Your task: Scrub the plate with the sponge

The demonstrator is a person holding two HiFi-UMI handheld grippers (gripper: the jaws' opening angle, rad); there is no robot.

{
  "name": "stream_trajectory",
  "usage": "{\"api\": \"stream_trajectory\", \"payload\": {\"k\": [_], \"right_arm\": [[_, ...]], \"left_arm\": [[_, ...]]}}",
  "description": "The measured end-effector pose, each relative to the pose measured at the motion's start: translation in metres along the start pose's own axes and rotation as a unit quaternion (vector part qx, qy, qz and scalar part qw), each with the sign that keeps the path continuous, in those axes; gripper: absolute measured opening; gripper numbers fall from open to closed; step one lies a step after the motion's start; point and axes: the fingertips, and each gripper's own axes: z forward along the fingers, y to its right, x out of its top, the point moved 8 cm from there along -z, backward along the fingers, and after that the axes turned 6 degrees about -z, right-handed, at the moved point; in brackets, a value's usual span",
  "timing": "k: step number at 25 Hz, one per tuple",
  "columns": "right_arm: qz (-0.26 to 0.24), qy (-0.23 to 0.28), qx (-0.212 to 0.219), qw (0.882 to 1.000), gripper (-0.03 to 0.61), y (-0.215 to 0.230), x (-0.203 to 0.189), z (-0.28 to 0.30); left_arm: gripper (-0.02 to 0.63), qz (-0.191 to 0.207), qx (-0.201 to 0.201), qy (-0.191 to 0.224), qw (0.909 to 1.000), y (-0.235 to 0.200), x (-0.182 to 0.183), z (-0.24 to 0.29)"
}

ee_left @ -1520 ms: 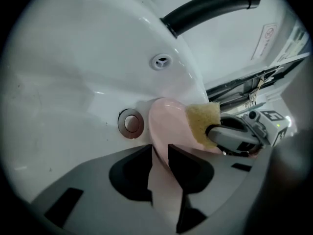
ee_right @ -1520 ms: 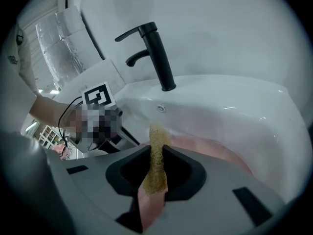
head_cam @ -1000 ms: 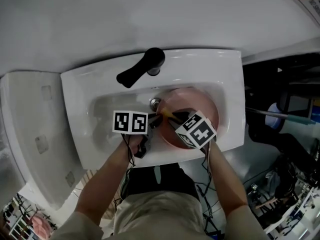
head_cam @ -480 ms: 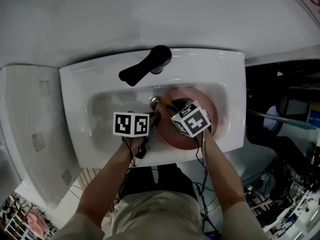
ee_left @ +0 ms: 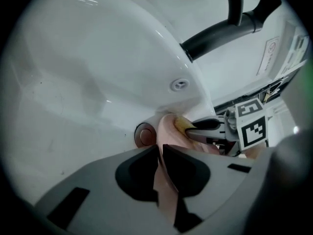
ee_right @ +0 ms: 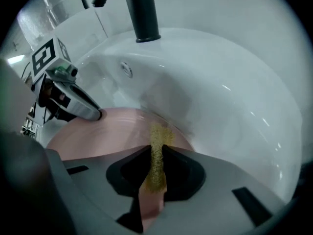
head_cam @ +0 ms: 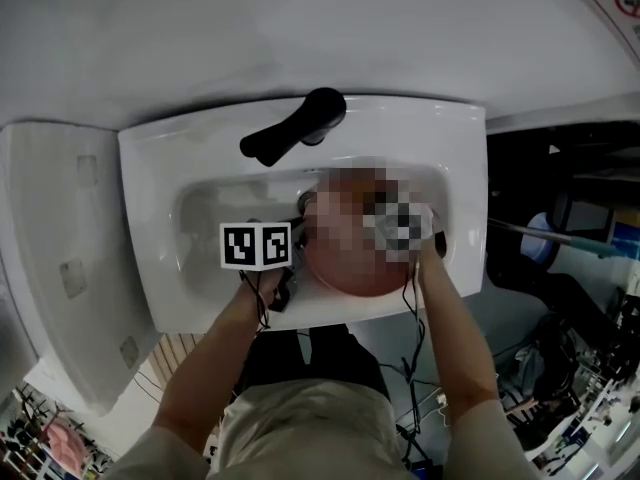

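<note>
While left hand-held gripper closes on smooth pink plate, right hand-held gripper pinches coarse sponge.

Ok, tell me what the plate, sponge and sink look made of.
The plate looks like smooth pink plastic or glazed ceramic, softly sheened. The sponge is coarse yellow fibre, fuzzy-edged. The sink is probably glazed white ceramic: sharp glossy highlights.
</note>
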Motion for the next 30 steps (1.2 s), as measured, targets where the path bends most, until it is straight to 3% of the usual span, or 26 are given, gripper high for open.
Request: {"api": "stream_trajectory", "payload": {"k": [4, 9, 15, 21, 26, 30], "right_arm": [[-0.013, -0.039, -0.023, 0.999, 0.071, 0.003, -0.021, -0.012], [-0.039, -0.084, 0.000, 0.996, 0.069, -0.007, -0.042, -0.036], [-0.089, -0.099, 0.095, 0.986, 0.071, -0.054, -0.054, -0.072], [-0.146, -0.060, 0.220, 0.963, 0.074, -0.119, -0.037, -0.080], [-0.159, -0.029, 0.259, 0.952, 0.074, -0.140, -0.013, -0.060], [-0.163, -0.020, 0.258, 0.952, 0.074, -0.139, 0.005, -0.042]], "left_arm": [[0.035, 0.006, 0.010, 0.005, 0.9999, -0.004, 0.003, -0.003], [0.028, 0.010, 0.026, 0.016, 0.9995, -0.005, 0.003, -0.005], [0.026, 0.007, 0.029, 0.026, 0.9992, -0.007, 0.001, -0.008], [0.018, 0.000, 0.016, 0.027, 0.9995, -0.005, 0.000, -0.012], [0.019, -0.004, 0.019, 0.028, 0.9994, -0.007, 0.001, -0.015], [0.020, -0.012, 0.015, 0.029, 0.9994, -0.010, 0.000, -0.015]]}}
